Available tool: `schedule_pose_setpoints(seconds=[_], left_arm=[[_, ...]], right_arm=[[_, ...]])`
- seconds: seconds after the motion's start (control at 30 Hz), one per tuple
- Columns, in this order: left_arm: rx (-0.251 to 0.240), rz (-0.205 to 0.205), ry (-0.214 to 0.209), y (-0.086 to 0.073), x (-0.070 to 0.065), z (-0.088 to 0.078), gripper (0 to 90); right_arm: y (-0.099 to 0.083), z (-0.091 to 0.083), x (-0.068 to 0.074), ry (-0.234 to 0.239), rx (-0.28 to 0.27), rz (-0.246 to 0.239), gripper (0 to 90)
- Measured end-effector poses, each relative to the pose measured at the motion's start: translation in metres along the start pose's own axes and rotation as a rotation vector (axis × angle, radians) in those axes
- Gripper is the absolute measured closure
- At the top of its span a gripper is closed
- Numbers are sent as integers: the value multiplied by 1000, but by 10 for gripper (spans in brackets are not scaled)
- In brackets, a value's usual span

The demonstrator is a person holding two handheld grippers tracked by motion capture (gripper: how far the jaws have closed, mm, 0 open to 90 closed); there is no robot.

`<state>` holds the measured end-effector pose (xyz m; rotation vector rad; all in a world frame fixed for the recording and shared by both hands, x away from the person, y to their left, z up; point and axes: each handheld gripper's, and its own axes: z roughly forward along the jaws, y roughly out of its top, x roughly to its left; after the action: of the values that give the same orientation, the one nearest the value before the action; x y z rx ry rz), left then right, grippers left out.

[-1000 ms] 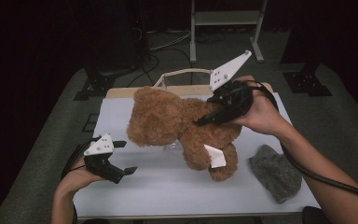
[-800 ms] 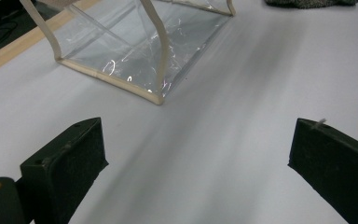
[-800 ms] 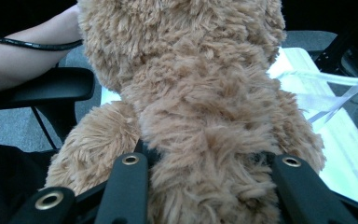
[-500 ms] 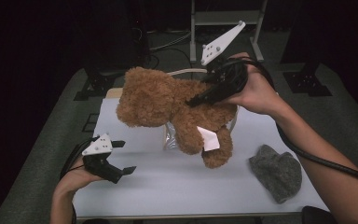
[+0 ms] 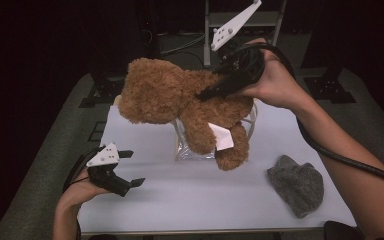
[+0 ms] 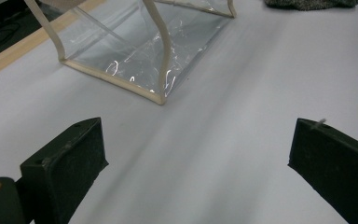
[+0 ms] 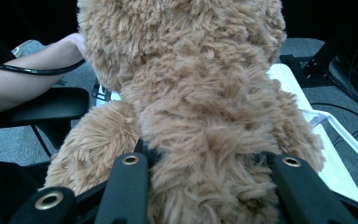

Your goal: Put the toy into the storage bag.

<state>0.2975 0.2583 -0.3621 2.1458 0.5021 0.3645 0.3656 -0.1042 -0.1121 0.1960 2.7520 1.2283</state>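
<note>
Brown teddy bear (image 5: 180,102) hangs in the air above the clear plastic bag (image 5: 187,145), carried by the right gripper (image 5: 215,90), whose jaws pinch the bear's torso from both sides. In the right gripper view the plush (image 7: 200,116) bulges between the two black jaws, fur squashed in at each pad. Judged handling: light, soft, very compressible, not fragile and not slippery (the pile gives plenty of grip), but floppy, so head and legs sag and swing from whatever point is held. A white tag (image 5: 221,136) dangles near one leg. The torso is the sensible place to hold, close to the middle of the mass; a limb or an ear would let the body droop and twist.

The bag stands directly under the bear on the white table (image 5: 205,200), its mouth open upward with pale trim (image 6: 163,51); thin film, likely to slide or collapse if the bear drags on the rim.

The left gripper (image 5: 127,167) rests low at the near left of the table, jaws spread wide with nothing between them, facing the bag and well apart from it. A grey knitted hat (image 5: 297,182) lies at the near right, clear of everything.
</note>
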Motion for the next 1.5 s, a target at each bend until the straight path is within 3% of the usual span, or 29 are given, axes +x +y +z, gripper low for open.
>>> schedule_pose_setpoints(seconds=[0.33,0.67,1.1,1.5], left_arm=[[-8,-4,-1,0,0,-2,30],[-10,-3,2,-3,3,-5,30],[-11,-9,0,-4,3,-4,30],[-8,-10,-5,-4,3,-4,29]], right_arm=[[16,1,-25,0,-3,32,615],[26,17,-51,-1,5,60,615],[29,29,-79,-10,13,97,615],[24,30,-112,-50,27,142,615]])
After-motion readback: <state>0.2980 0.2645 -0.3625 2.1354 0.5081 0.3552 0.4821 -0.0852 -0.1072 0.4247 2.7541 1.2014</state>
